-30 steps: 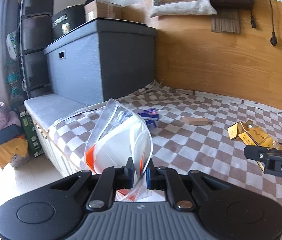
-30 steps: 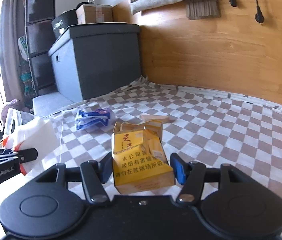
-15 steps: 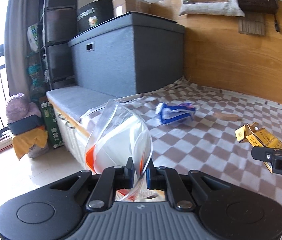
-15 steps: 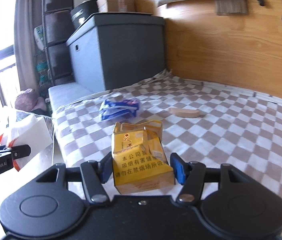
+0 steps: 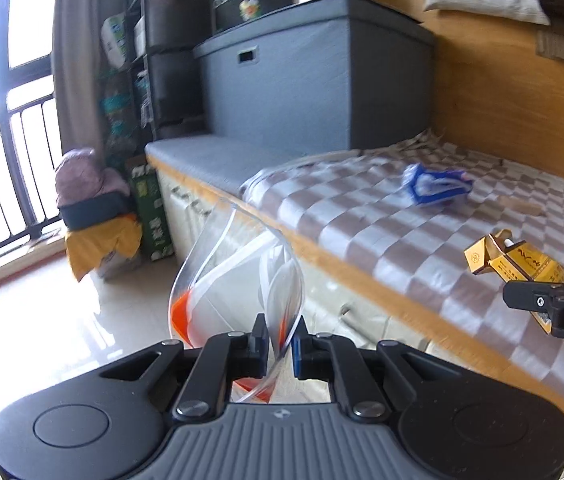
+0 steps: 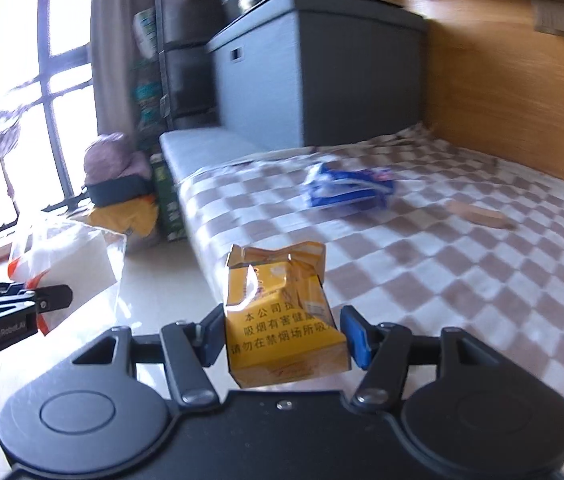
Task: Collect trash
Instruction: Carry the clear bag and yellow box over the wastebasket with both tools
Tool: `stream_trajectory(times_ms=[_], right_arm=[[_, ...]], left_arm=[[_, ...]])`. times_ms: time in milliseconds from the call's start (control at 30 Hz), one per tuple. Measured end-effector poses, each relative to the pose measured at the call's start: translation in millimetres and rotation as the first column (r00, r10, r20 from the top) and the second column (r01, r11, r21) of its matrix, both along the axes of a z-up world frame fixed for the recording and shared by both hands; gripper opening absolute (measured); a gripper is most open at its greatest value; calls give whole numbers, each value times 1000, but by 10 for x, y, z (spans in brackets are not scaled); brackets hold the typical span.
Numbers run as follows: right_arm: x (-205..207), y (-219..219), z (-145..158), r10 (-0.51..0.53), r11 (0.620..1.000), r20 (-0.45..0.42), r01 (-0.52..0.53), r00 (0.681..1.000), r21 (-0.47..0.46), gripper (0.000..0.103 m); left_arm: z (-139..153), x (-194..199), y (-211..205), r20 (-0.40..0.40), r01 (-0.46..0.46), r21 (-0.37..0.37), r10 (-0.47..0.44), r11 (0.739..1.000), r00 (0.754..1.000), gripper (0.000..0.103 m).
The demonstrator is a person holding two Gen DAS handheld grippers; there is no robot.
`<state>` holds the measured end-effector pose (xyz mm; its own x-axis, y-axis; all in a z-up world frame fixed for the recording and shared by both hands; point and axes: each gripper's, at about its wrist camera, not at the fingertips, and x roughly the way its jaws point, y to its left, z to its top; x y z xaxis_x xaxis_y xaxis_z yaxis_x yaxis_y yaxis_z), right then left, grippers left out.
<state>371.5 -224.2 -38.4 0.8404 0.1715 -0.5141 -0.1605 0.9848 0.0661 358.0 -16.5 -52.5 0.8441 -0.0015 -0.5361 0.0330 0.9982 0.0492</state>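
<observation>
My left gripper [image 5: 280, 338] is shut on the rim of a clear plastic bag [image 5: 238, 276] with white and orange inside; the bag hangs over the floor beside the bed. That bag [image 6: 66, 256] and the left gripper [image 6: 34, 300] show at the left of the right wrist view. My right gripper [image 6: 283, 334] is shut on a crumpled yellow cigarette pack [image 6: 282, 312], held over the bed's edge; the pack [image 5: 517, 266] appears at the right of the left wrist view. A blue and white wrapper [image 6: 347, 190] and a small tan piece [image 6: 479, 214] lie on the checkered bed cover [image 6: 461, 280].
A grey storage box [image 5: 313, 76] stands at the head of the bed against a wooden wall [image 5: 513, 92]. On the floor by the window sit a pile of bags [image 5: 96, 216] and a green carton [image 5: 150, 212]. Shiny floor [image 5: 42, 332] lies to the left.
Both grippers have swung left, away from the middle of the bed toward its edge and the floor. The bag and the cigarette pack stay gripped as before.
</observation>
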Motion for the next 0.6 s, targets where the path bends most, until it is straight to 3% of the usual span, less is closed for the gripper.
stream_trajectory(times_ms=[300, 467, 600], right_arm=[[-70, 602, -255, 190, 977, -76, -197, 979, -87, 61], [-78, 776, -495, 238, 965, -163, -252, 957, -73, 61], [-97, 854, -687, 266, 952, -227, -293, 937, -91, 61]], left_arm=[[-552, -104, 320, -172, -25, -34, 18, 999, 985, 11], [-864, -168, 377, -283, -14, -69, -6, 998, 959, 11], [-1187, -249, 351, -383, 0, -101, -39, 995, 923, 11]])
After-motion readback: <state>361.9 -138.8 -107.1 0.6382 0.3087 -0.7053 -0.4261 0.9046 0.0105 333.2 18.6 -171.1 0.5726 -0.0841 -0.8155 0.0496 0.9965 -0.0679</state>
